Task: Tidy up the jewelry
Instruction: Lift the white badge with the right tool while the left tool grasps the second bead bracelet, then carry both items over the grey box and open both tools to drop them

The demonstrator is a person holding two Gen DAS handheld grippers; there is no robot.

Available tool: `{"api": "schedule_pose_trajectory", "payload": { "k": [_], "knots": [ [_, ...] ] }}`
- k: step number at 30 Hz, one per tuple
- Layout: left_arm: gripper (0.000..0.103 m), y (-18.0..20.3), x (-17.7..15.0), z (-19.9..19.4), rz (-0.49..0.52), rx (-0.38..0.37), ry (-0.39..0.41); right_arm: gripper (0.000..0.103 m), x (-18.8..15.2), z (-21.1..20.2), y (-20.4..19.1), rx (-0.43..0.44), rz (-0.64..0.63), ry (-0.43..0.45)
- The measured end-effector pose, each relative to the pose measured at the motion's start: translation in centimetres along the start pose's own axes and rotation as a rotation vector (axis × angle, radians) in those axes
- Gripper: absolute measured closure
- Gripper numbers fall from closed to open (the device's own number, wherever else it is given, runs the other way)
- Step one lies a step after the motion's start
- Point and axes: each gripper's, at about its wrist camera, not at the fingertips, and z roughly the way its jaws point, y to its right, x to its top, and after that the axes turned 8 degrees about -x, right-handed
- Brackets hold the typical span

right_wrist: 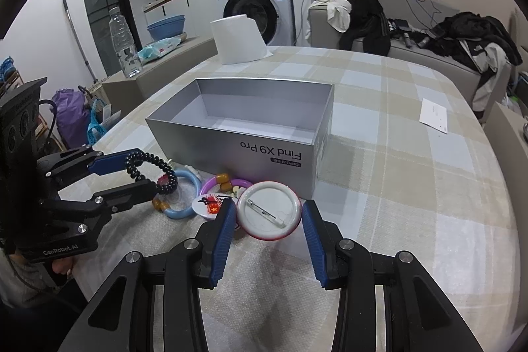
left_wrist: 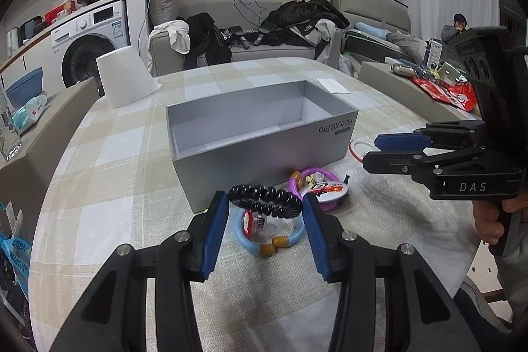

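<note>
L gripper (left_wrist: 265, 207): jaws clamped on black spiral hair tie (left_wrist: 265, 201).
R gripper (right_wrist: 269, 215): jaws clamped on round white pin badge (right_wrist: 269, 210).
Box: open grey cardboard box (right_wrist: 231, 150), on table (right_wrist: 412, 187).

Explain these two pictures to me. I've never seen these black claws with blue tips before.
They are hand-held grippers, one in each of a person's hands, each with a camera looking along its fingers.

The left camera shows the left gripper closed on a black coiled hair tie. The right camera shows the right gripper clamping a round pin badge, back side up.

On the checked tablecloth stand an open, empty grey box, a blue bracelet and a purple bracelet.
</note>
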Motion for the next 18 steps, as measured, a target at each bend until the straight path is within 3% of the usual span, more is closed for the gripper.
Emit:
{"api": "schedule_pose_trajectory", "payload": {
  "k": [18],
  "knots": [
    [0.063, 0.1, 1.4, -1.7, 0.005, 0.01, 0.085, 0.063, 0.6, -1.1, 0.2, 0.023, 0.022, 0.048]
  ]
}}
